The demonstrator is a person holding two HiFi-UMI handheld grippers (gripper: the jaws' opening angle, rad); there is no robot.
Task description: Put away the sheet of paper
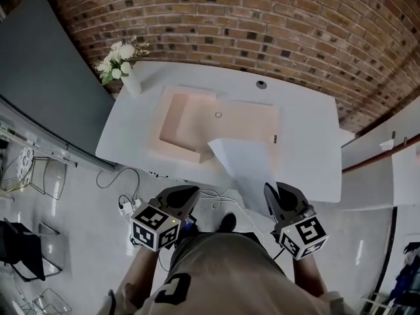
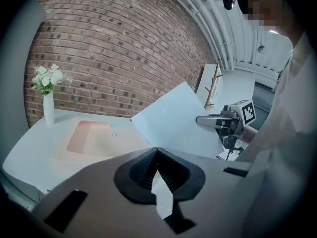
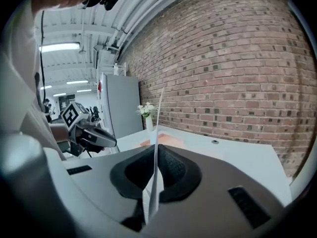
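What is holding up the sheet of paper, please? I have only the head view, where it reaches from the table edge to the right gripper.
Observer: The right gripper is shut on the sheet of paper. The right gripper view shows the sheet edge-on between its fingers.
Operator: Thank you. Does the left gripper have any of it?
Observer: No. In the left gripper view, the left gripper has its fingers together at the tips, and the sheet lies beyond them.
Operator: How does the sheet sit in the air?
Observer: In the left gripper view it slants up and away from the right gripper, with its top corner highest.
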